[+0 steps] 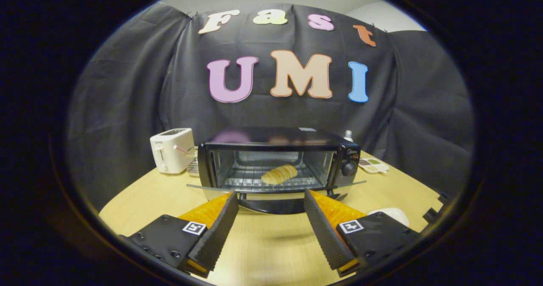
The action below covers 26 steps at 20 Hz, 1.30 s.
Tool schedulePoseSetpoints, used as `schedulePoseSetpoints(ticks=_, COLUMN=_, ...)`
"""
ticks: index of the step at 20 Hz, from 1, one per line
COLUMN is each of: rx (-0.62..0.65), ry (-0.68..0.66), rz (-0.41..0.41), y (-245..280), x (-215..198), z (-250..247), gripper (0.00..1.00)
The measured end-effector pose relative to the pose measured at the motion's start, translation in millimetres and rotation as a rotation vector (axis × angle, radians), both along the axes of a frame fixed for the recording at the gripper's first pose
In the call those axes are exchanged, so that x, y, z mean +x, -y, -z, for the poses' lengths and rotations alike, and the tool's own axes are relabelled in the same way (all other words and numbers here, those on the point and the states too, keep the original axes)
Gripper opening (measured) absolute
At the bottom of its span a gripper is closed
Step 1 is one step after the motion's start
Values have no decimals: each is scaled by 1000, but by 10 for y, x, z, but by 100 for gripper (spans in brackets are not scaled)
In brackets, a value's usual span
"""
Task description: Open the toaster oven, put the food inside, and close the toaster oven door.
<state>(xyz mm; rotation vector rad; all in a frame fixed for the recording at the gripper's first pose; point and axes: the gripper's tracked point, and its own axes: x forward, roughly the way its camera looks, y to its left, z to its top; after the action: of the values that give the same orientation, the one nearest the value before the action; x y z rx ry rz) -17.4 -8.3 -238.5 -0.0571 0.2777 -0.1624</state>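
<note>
Bread (279,174) is sitting on rack; I'm holding gripper (269,201) spread, aiming under door (271,191) at 12 o'clock to lift evenly.

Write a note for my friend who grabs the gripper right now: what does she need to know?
Gripper: open, holding nothing, fingers spread just in front of the oven door's handle.
Toaster oven: stands on the wooden table, beyond the fingers. Its door is folded down, open.
Food: the bread roll lies on the rack inside the oven.
Done: door opened, bread put in.
Left: lift the door up and shut it.
Nearby: a white toaster stands left of the oven, a small dish right of it.
</note>
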Motion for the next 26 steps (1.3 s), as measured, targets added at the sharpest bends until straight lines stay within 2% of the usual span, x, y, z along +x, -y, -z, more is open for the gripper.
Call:
schedulePoseSetpoints(ticks=7, rx=34, ry=60, rz=-1, y=141, x=328, z=-229, gripper=98)
schedulePoseSetpoints(ticks=18, rx=67, ry=123, rz=-44, y=90, x=240, z=-551, gripper=98)
schedulePoseSetpoints(ticks=26, rx=-15, ry=93, rz=-29, y=52, x=190, z=-1004, gripper=98)
